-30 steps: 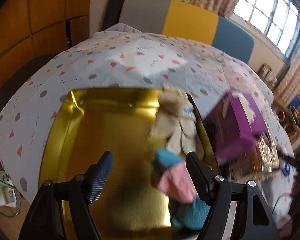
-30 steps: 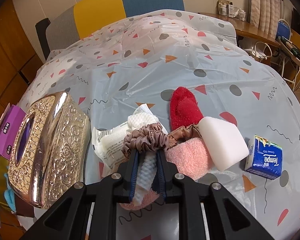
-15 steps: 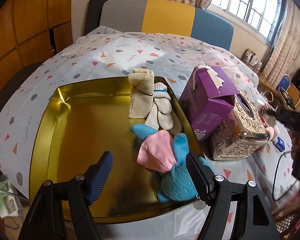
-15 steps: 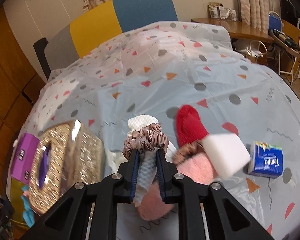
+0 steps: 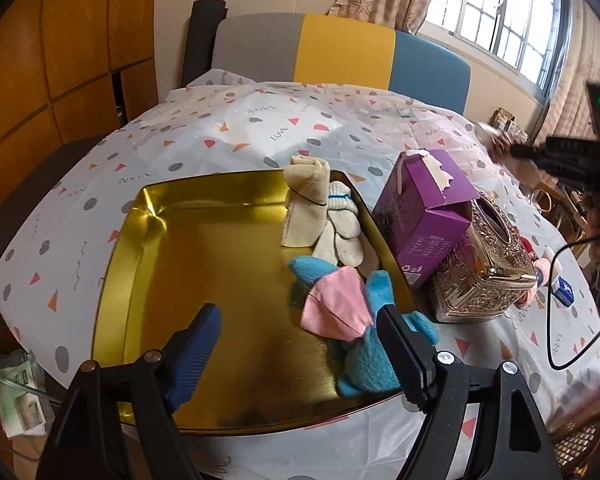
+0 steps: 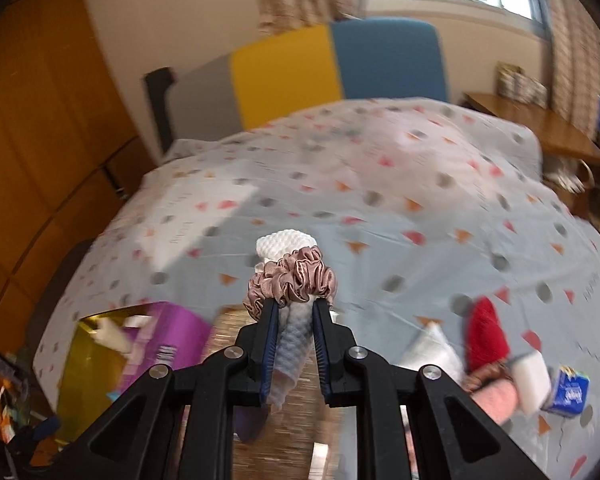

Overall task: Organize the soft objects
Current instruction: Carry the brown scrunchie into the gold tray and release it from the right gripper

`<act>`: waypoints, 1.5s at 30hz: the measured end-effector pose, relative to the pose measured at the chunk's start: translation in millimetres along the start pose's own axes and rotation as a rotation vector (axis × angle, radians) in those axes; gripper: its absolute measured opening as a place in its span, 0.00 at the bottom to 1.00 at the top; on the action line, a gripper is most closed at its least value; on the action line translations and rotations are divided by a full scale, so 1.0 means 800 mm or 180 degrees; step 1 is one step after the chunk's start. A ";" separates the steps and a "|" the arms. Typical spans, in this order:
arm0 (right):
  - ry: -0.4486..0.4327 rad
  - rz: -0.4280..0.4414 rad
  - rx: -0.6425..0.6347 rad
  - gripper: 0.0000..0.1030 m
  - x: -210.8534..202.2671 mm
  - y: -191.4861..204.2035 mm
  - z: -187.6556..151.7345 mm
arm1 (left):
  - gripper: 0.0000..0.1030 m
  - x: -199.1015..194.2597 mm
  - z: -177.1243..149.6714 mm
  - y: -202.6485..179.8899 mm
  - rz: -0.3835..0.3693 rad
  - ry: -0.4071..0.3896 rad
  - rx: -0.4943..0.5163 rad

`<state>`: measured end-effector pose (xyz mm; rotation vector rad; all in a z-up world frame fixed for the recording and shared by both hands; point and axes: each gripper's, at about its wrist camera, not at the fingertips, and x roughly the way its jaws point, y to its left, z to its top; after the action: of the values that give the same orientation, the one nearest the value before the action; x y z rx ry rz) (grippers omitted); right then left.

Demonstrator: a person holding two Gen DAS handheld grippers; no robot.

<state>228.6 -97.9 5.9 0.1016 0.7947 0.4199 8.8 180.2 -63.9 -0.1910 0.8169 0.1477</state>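
White waffle cloth (image 6: pixel 292 344) with a dusty-pink scrunchie (image 6: pixel 296 280) on it sits pinched between the narrow jaws of the right gripper (image 6: pixel 294 344). A second ago this bundle was low over the pile of soft things on the tablecloth (image 6: pixel 380 208); now it is lifted and swung toward the purple box (image 6: pixel 168 336) and the gold tray (image 5: pixel 204 264). The left gripper (image 5: pixel 300 340) hangs over the tray with nothing between its pads; its jaws have just opened a little wider. I judge the bundle goes next into the tray, beside the blue plush (image 5: pixel 372 344).
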 end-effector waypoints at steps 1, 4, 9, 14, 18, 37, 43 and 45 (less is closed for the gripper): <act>-0.0009 0.0065 -0.0069 0.16 -0.002 0.015 0.001 | 0.78 -0.001 0.000 0.002 0.0008 -0.0007 -0.0014; 0.0001 0.0285 -0.0307 0.16 -0.004 0.065 -0.002 | 0.78 -0.003 -0.002 0.011 0.0029 -0.0018 -0.0059; 0.0144 0.0589 -0.0664 0.16 0.004 0.144 -0.022 | 0.78 -0.006 -0.005 0.029 0.0088 -0.0025 -0.0156; 0.0390 0.0896 -0.0969 0.16 0.020 0.208 -0.056 | 0.80 -0.011 -0.010 0.058 0.0135 -0.0052 -0.0351; 0.0703 0.1054 -0.1189 0.16 0.053 0.250 -0.088 | 0.80 -0.016 -0.014 0.079 0.0203 -0.0079 -0.0487; 0.1021 0.0629 -0.0919 0.39 0.127 0.251 -0.123 | 0.80 -0.013 -0.021 0.088 0.0287 -0.0060 -0.0500; 0.0659 0.0510 -0.1019 0.39 0.078 0.241 -0.117 | 0.80 -0.019 -0.019 0.077 0.0293 -0.0100 -0.0391; 0.0548 0.0482 -0.1050 0.39 0.061 0.237 -0.116 | 0.80 -0.021 -0.020 0.072 0.0287 -0.0103 -0.0354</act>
<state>131.1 88.4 -45.4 -0.1854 0.8796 0.7047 -25.3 231.4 -68.6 -0.2558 0.7861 0.2808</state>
